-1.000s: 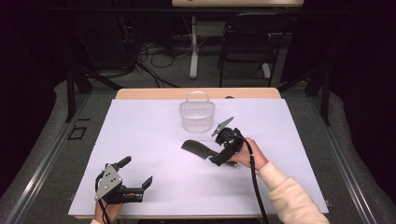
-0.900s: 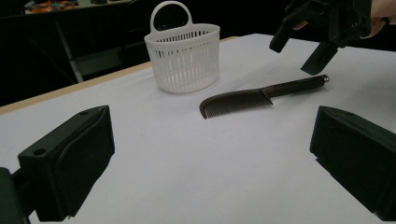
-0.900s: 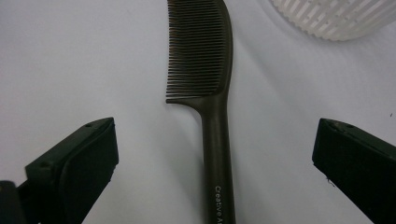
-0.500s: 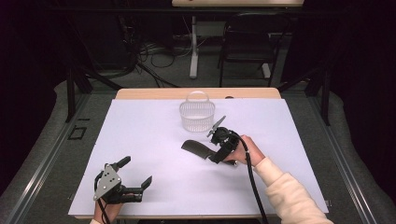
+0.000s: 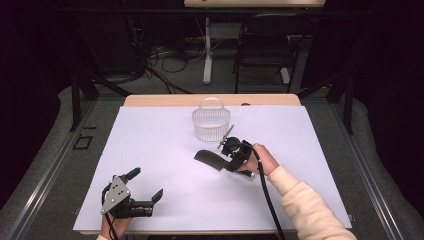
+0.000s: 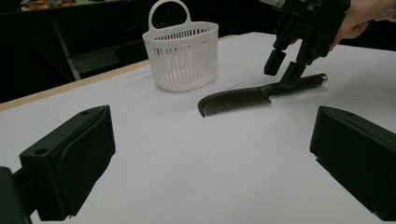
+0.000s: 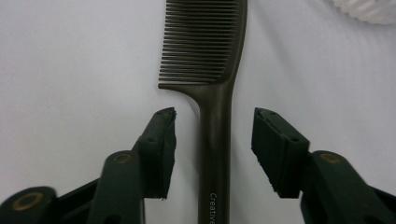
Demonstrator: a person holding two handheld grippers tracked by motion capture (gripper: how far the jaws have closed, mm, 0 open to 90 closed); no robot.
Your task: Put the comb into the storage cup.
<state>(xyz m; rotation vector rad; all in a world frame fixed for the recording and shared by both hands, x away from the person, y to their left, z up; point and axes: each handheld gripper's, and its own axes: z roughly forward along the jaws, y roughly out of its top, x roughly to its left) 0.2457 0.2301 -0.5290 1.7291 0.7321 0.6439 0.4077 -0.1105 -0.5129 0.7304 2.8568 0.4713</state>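
Observation:
A dark comb (image 5: 208, 158) lies flat on the white sheet, its teeth end toward the left. My right gripper (image 5: 226, 152) is lowered over the handle. In the right gripper view the comb (image 7: 205, 42) runs up between the two pads (image 7: 161, 149). The jaws have just been closing, with a small gap still showing on each side of the handle, so the right gripper (image 7: 214, 149) is open. The left gripper view shows the comb (image 6: 233, 99) with the right gripper (image 6: 283, 70) above its handle. My left gripper (image 5: 146, 184) rests near the front left edge, open and empty.
A white slatted basket (image 5: 211, 125) with a loop handle stands upright just behind the comb; it is also in the left gripper view as the basket (image 6: 181, 56). The white sheet (image 5: 150, 135) covers the table, with a wooden edge at the back. A chair and cables lie beyond the table.
The right gripper's jaws have narrowed around the comb handle, the far jaw swinging in toward it. The comb has not moved. The left gripper stays where it was.

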